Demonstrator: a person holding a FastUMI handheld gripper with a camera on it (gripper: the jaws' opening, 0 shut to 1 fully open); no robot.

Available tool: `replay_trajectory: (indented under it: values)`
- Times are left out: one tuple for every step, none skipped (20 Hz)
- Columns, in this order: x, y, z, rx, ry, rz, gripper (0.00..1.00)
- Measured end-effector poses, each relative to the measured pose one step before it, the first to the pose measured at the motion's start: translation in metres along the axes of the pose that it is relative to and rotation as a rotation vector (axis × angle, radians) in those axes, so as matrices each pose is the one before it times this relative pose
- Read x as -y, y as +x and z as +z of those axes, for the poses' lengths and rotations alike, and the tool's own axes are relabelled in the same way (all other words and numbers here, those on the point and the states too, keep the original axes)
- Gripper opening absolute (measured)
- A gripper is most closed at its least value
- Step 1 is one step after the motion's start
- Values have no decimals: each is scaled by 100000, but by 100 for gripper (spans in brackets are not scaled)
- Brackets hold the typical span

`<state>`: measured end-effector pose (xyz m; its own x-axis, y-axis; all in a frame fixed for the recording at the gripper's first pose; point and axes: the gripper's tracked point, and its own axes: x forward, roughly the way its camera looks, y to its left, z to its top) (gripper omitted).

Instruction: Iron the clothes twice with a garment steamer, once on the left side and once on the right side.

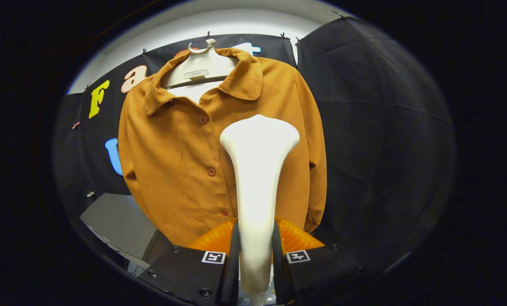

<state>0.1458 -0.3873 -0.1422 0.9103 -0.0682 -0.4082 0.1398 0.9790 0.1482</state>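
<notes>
The gripper (255,250) is clamped on the white handle of the garment steamer (257,178), with one finger pressed against each side of the handle low down, so the steamer stands upright between them. The handle rises ahead of the fingers and widens into a broad, rounded steamer head (260,136) at the top. That head is in front of the mustard-brown button-up jacket (177,161), lying over the panel just to the right of the button line at about chest height; whether it touches the fabric cannot be told. The jacket hangs facing the camera on a white hanger (202,63), whose hook sits at the top against the black cloth wall (377,127). Its collar (245,78) is spread open, and a row of round buttons (211,171) runs down the front beside the steamer's handle. Both sleeves hang down along the jacket's sides. Below the jacket's left hem, a grey flat surface (117,221) shows at a slant
</notes>
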Motion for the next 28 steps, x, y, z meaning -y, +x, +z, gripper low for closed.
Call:
replay_trajectory:
  values:
    - [243,624,-210,-935,395,266,37]
    - [45,306,-338,-651,136,204,37]
    - [120,304,-722,-1047,-346,-117,37]
    - [179,359,-845,-1591,-341,46,37]
    - [152,330,-969,-1873,-25,50,37]
    - [187,331,-973,-1868,-89,-448,37]
    - [276,406,-1154,-2182,142,-742,37]
    - [179,403,-962,-2326,503,-612,37]
    - [197,448,-1110,-2270,699,-499,37]
    - [190,343,-999,-2228,748,-413,37]
    - [260,360,-958,-1820,573,-375,37]
    - [250,461,-785,-1557,554,-258,37]
    - [157,182,-751,-1551,350,-465,37]
    - [138,106,-842,-1631,440,-509,37]
    - [40,-20,-746,-1559,504,-405,37]
    - [164,30,-482,-1653,449,-371,37]
    - [274,385,-727,-1331,451,-480,37]
    - [134,148,-575,-1187,408,-506,37]
    - [70,325,-619,-1267,249,-475,37]
    - [54,245,-590,-1197,102,-303,37]
    - [138,149,-608,-1285,-47,-394,37]
    - [111,161,-561,-1289,-141,-484,37]
    - [147,69,-467,-1296,0,-709,37]
    - [102,163,-500,-1380,276,-921,37]
    - [25,5,-426,-1193,684,-600,37]
    - [35,68,-450,-951,837,-581,37]
    - [140,34,-403,-680,488,-867,37]
    - [120,-72,-449,-861,295,-880,37]
